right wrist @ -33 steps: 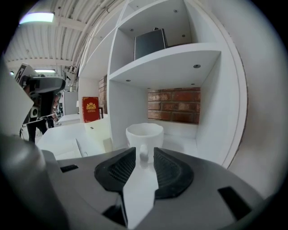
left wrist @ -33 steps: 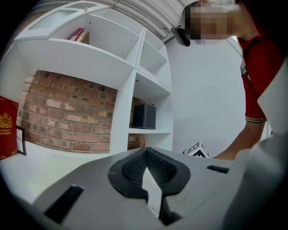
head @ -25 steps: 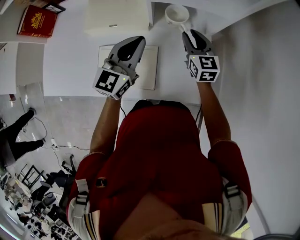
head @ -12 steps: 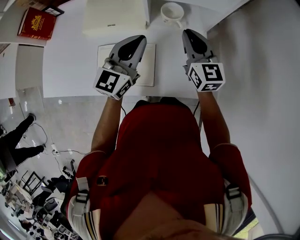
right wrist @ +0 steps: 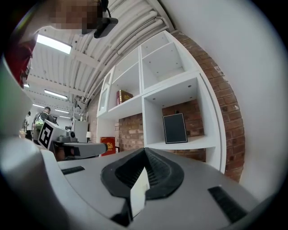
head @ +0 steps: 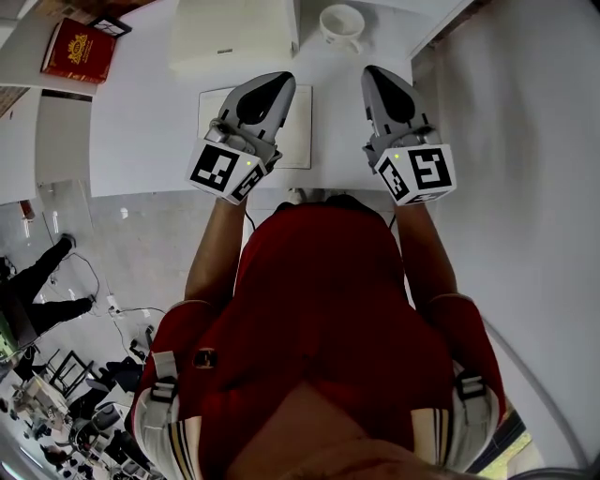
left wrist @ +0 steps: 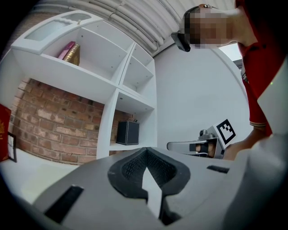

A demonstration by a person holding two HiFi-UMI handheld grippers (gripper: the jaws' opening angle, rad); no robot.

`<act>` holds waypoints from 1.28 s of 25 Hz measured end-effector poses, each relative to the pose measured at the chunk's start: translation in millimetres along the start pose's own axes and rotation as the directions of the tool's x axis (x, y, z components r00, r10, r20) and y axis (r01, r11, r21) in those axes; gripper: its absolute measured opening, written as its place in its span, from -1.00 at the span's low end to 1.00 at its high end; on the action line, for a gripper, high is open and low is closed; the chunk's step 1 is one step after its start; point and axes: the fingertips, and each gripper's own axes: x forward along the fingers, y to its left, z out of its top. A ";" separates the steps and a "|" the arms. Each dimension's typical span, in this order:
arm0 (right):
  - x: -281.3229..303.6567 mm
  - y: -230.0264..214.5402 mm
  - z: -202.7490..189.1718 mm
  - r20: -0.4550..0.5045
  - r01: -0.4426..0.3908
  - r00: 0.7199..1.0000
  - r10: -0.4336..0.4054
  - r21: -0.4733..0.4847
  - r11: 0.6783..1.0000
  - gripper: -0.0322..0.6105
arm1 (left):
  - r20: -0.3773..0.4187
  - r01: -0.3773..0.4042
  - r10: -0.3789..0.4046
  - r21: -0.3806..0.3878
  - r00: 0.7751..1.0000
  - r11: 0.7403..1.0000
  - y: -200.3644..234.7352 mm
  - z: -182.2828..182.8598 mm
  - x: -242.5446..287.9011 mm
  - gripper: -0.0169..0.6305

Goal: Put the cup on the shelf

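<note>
Your right gripper (head: 374, 75) has its jaws closed together with nothing between them, and it is positioned above the desk (head: 141, 141). Your left gripper (head: 275, 82) is likewise closed and empty. It sits beside the right one, above a white sheet (head: 304, 141).

The cup (head: 342, 22) stands upright, mouth up, on a white surface just beyond the right gripper and apart from it, to the right of a white box (head: 234, 33). You cannot tell whether that surface is the desk or a shelf board.

The right gripper view shows the shelf (right wrist: 180, 144) with a black box (right wrist: 174, 128) in one compartment. A red book (head: 80, 52) lies at the far left.
</note>
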 end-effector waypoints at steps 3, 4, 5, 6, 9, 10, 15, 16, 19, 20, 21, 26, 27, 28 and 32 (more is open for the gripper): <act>-8.9 10.3 9.1 0.025 -0.014 1.000 0.015 -0.019 1.000 -0.91 | 0.011 0.011 -0.011 0.007 1.000 1.000 -6.1 5.4 -2.8 -0.93; -11.5 14.0 11.6 0.029 -0.019 0.999 0.020 -0.030 0.999 -0.91 | 0.014 0.014 -0.015 0.009 1.000 1.000 -7.6 7.6 -3.8 -0.93; -13.9 17.4 14.0 0.032 -0.025 0.999 0.026 -0.042 0.999 -0.91 | 0.017 0.018 -0.018 0.012 1.000 1.000 -9.1 10.0 -4.7 -0.93; -16.3 20.3 16.4 0.035 -0.030 0.999 0.032 -0.053 0.998 -0.91 | 0.020 0.022 -0.022 0.014 1.000 1.000 -10.5 12.4 -5.4 -0.93; -22.6 25.4 21.7 0.045 -0.041 0.998 0.044 -0.067 0.997 -0.91 | 0.026 0.031 -0.032 0.023 0.999 0.999 -14.6 18.6 -6.7 -0.93; -24.0 26.5 22.6 0.046 -0.044 0.998 0.047 -0.066 0.997 -0.91 | 0.028 0.034 -0.035 0.025 0.999 0.999 -15.5 20.5 -7.1 -0.93; -27.7 34.0 24.9 0.050 -0.063 0.997 0.066 -0.064 0.996 -0.91 | 0.042 0.045 -0.046 0.027 0.998 0.999 -19.6 27.6 -10.2 -0.93; -28.1 35.7 25.8 0.051 -0.066 0.996 0.070 -0.066 0.996 -0.91 | 0.042 0.047 -0.048 0.027 0.998 0.999 -20.3 28.0 -10.7 -0.93; -29.3 38.8 27.7 0.054 -0.070 0.996 0.074 -0.069 0.995 -0.91 | 0.039 0.051 -0.052 0.025 0.998 0.998 -21.4 27.0 -12.3 -0.93; -29.5 39.1 28.0 0.054 -0.070 0.996 0.074 -0.070 0.995 -0.91 | 0.038 0.051 -0.052 0.023 0.998 0.998 -21.4 26.6 -12.6 -0.93; -29.6 39.2 28.0 0.053 -0.070 0.996 0.074 -0.071 0.995 -0.91 | 0.039 0.051 -0.052 0.022 0.998 0.998 -21.3 26.4 -12.8 -0.93; -29.4 41.3 27.7 0.047 -0.073 0.996 0.076 -0.074 0.995 -0.91 | 0.041 0.050 -0.051 0.023 0.998 0.998 -21.1 27.4 -13.4 -0.93; -29.6 41.8 27.3 0.045 -0.073 0.996 0.076 -0.075 0.995 -0.91 | 0.042 0.050 -0.051 0.025 0.998 0.998 -21.3 27.7 -13.6 -0.93; -29.8 42.2 26.9 0.044 -0.073 0.996 0.077 -0.077 0.994 -0.91 | 0.043 0.050 -0.051 0.026 0.998 0.998 -21.6 27.9 -13.9 -0.93; -31.1 43.8 25.8 0.040 -0.076 0.996 0.080 -0.086 0.993 -0.91 | 0.044 0.051 -0.053 0.029 0.998 0.998 -23.4 28.0 -14.6 -0.93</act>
